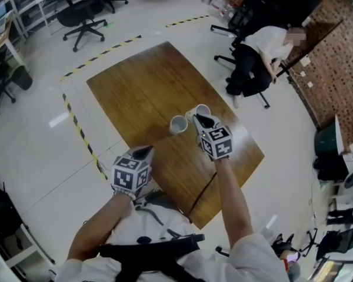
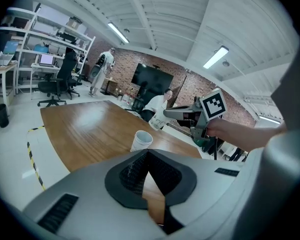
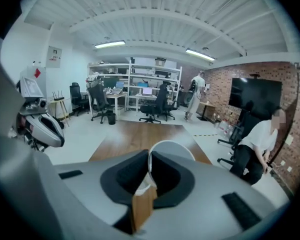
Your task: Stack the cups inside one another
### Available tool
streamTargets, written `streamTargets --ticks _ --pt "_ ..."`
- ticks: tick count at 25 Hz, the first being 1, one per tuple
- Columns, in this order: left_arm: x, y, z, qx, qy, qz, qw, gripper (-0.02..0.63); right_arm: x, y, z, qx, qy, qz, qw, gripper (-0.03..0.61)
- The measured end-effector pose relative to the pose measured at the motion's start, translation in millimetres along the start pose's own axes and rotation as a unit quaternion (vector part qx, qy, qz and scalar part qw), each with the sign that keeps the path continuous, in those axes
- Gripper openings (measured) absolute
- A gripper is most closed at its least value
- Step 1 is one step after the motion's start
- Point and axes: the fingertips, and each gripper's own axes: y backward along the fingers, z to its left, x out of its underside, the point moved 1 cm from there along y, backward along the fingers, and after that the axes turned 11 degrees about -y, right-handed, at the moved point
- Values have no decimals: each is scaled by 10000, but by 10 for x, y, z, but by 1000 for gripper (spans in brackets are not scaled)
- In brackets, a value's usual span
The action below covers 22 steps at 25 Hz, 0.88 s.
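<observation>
While the left gripper hangs over the near edge of the wooden table, its jaws meet at the tips with nothing between them; through the slit lower down only the table's wood shows. The right gripper is over the middle of the table, its jaws nearly closed and pinched on the wall of a white cup, one pad inside the rim and one outside. In the right gripper view the cup's round mouth stands just past the pads, in front of the far half of the table. A second cup stands upright on the table, mouth up, just beside the held one and apart from both grippers. Beyond the table's far right side a person sits on a chair.
</observation>
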Motion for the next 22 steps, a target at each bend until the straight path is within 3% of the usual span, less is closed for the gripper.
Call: streamTargets --ticks 8,22 --pt "1 67 121 -188 108 27 9998 -3 64 -233 294 -323 195 296 9989 31" --pt "59 177 260 -381 248 32 9990 -3 483 -561 456 -402 679 939 9925 31"
